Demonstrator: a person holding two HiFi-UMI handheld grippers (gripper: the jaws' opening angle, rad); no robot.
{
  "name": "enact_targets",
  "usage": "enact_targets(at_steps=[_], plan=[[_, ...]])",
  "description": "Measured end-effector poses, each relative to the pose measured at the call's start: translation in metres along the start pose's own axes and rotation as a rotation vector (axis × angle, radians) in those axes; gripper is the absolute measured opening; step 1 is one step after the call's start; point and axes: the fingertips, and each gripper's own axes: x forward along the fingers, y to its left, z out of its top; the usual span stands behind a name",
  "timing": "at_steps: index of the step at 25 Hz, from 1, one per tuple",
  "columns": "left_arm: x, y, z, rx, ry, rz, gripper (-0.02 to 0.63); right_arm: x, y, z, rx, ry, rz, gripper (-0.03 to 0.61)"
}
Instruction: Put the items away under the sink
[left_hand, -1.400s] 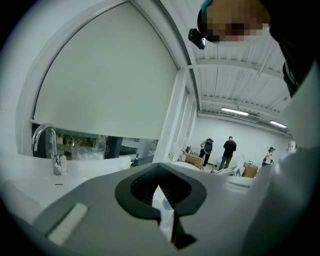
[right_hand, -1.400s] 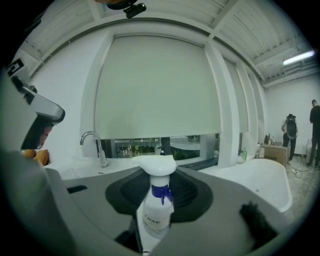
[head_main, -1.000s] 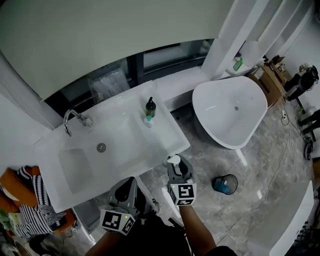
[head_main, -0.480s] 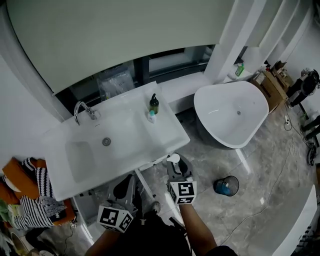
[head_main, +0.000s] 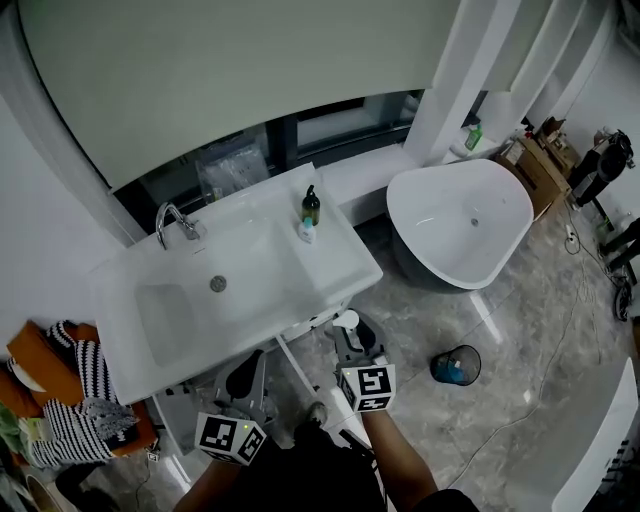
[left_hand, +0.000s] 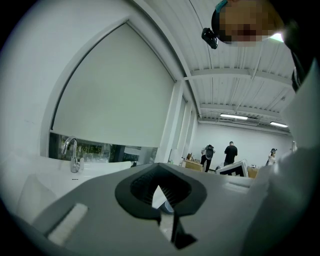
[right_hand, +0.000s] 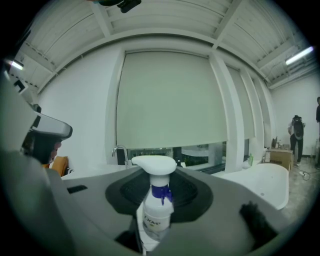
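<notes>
Sink (head_main: 330, 270) edge receded, right claw (head_main: 352, 335) clamping spray bottle (head_main: 346, 319)

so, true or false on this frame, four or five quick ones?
1. The right gripper is shut on a white spray bottle with a blue collar. True.
2. The dark pump bottle stands on the floor beside the bathtub. False: it stands on the right part of the white sink counter, next to a small white bottle.
3. In the head view the white bathtub lies to the right of the sink. True.
4. The small dark round bin sits on the sink counter. False: it stands on the grey floor, right of the right gripper.
</notes>
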Motion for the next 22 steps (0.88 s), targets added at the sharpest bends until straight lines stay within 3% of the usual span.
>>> enact_targets(at_steps=[8, 22], plan=[[-0.036, 0.028, 0.008, 0.018, -0.001, -0.019, 0.006, -0.005, 0.048, 0.010, 0.008, -0.012, -0.007, 0.124], [-0.107, 0.090, 0.010, 0.027, -0.033, 0.030, 0.006, -0.014, 0.138, 0.017, -0.021, -0.023, 0.027, 0.124]])
